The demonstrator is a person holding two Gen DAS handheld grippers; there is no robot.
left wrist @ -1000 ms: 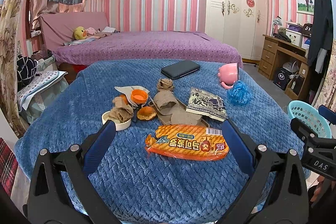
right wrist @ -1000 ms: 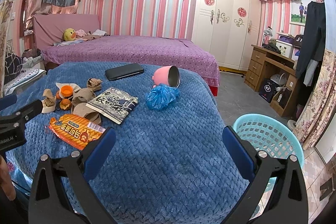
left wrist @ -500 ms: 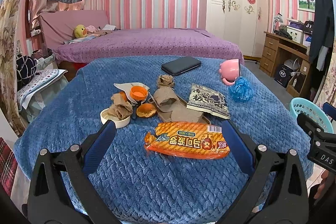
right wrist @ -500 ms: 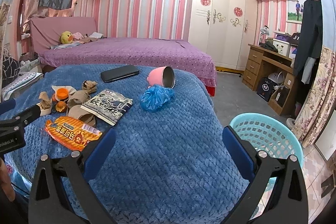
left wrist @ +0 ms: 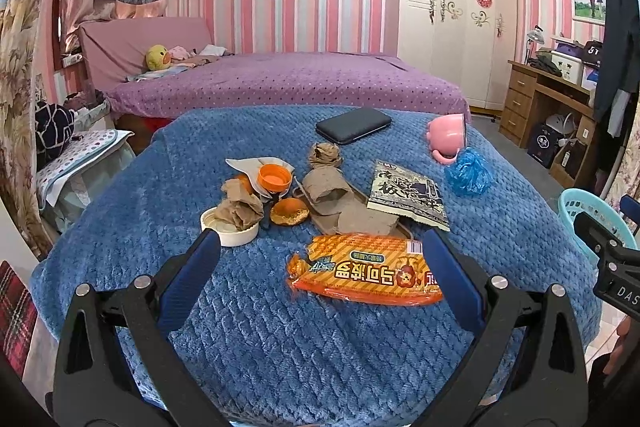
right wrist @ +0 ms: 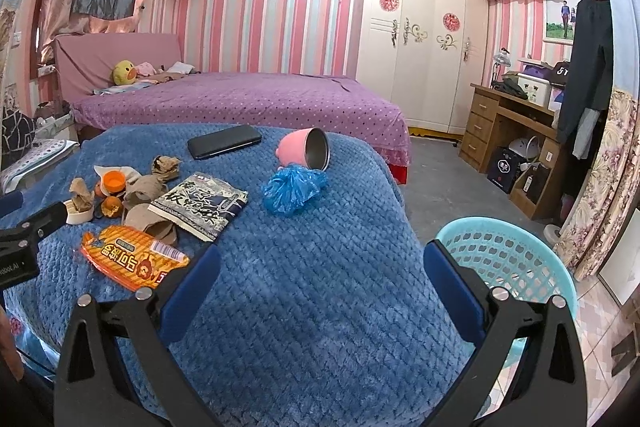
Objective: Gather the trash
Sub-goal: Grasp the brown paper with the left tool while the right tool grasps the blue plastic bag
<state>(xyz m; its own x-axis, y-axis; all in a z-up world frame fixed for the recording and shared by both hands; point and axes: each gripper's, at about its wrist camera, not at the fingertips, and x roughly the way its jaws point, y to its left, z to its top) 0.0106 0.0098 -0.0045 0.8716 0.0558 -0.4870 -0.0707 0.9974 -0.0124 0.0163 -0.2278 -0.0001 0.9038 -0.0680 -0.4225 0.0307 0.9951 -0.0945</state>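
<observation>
Trash lies on a blue blanket-covered table (left wrist: 280,339): an orange snack wrapper (left wrist: 366,275), a black-and-white snack bag (left wrist: 406,195), crumpled brown paper (left wrist: 332,187), an orange cap (left wrist: 273,177), orange peel (left wrist: 289,211), a white cup (left wrist: 230,231) and a crumpled blue bag (left wrist: 468,173). My left gripper (left wrist: 318,291) is open, just short of the orange wrapper (right wrist: 128,255). My right gripper (right wrist: 318,291) is open and empty over the table's right part, beside a turquoise basket (right wrist: 508,259).
A black phone (left wrist: 354,125) and a tipped pink mug (left wrist: 448,137) lie at the table's far side. A purple bed (left wrist: 280,83) stands behind. A wooden desk (right wrist: 508,135) and white wardrobe (right wrist: 420,39) are at the right.
Both grippers have drifted slightly, with the view shifting a little; the trash has not moved and both grippers stay open.
</observation>
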